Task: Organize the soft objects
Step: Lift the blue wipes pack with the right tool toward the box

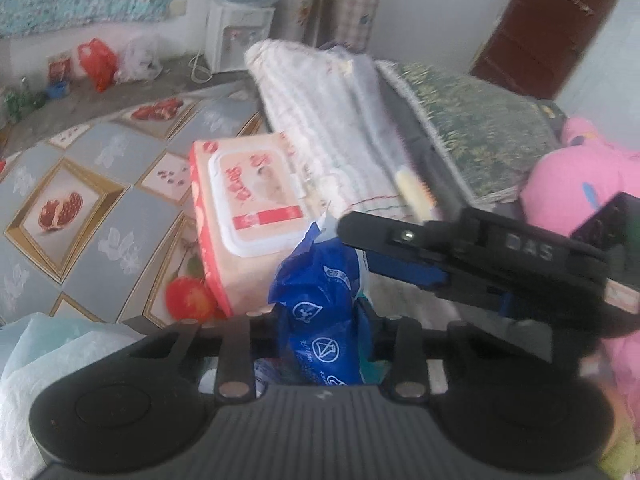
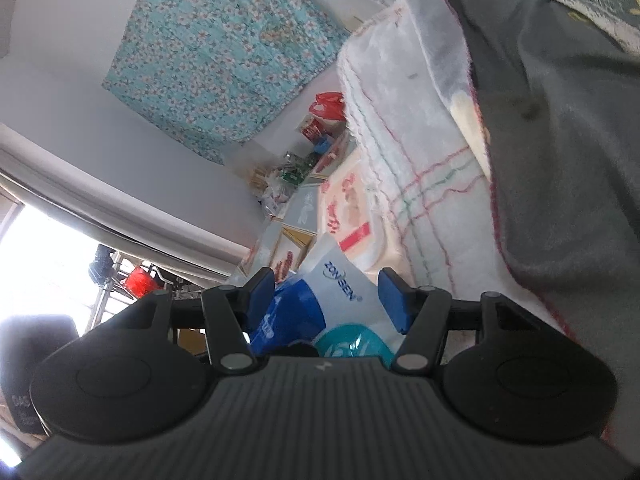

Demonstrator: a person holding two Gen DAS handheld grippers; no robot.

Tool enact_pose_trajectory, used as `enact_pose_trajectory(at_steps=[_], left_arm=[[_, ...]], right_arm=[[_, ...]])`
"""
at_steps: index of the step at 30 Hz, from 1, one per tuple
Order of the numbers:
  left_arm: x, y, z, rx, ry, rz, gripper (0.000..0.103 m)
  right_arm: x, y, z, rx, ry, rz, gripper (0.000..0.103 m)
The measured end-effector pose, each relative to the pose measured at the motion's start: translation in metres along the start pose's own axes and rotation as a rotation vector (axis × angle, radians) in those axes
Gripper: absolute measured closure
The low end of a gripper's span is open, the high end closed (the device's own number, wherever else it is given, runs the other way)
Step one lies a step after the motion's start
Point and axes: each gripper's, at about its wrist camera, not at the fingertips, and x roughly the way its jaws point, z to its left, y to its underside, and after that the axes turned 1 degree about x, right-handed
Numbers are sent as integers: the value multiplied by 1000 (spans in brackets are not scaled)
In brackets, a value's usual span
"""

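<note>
**Packet pinched between two grippers**

Packet first: a blue and white plastic packet (image 1: 320, 320) stands upright between the fingers of the left gripper (image 1: 324, 322), directly in front of its camera, its crumpled top rising above the fingertips. The left jaws are drawn close and press the packet's lower part from both sides, so it is clenched there. Only a sliver of a blue pad (image 1: 366, 312) shows at the packet's right edge.

The right gripper (image 1: 394, 258) reaches in from the right in the left wrist view, its black arm lying across the scene with its tip just beside the packet's upper edge. From its own camera, the right gripper (image 2: 326, 300) has the same packet (image 2: 340, 300) between its blue pads (image 2: 394, 300), jaws about halfway apart. The left pad lies against the blue side of the packet; on the right, whether the pad presses the white side I cannot tell.

Just behind the packet lies a pink wet-wipe pack (image 1: 244, 216) on a patterned tablecloth (image 1: 100, 216). A folded white towel (image 1: 332, 136) sits beside the wipes, with a grey cloth (image 2: 560, 160) and a green patterned cloth (image 1: 480, 128) next to it. A pink plush toy (image 1: 576, 176) lies at the far right.
</note>
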Motion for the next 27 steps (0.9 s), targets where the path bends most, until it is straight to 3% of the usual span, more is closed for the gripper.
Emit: enact_pose_trajectory(at_steps=[6, 11, 14, 20, 24, 27], left_arm=[[-54, 9, -6, 15, 46, -71, 71], [-114, 32, -7, 40, 114, -131, 71], [-149, 53, -2, 46, 171, -157, 71], [-207, 102, 22, 44, 274, -201, 72], [-243, 134, 49, 13, 281, -251, 72], [-270, 153, 83, -50, 240, -298, 72]], right_arm=[[-27, 7, 25, -39, -48, -37, 44], [-59, 29, 43, -33, -160, -49, 23], [-72, 48, 50, 2, -271, -6, 21], [-89, 95, 76, -2, -403, 79, 20], [-82, 128, 112, -54, -491, 176, 21], [-68, 154, 156, -140, -495, 237, 35]])
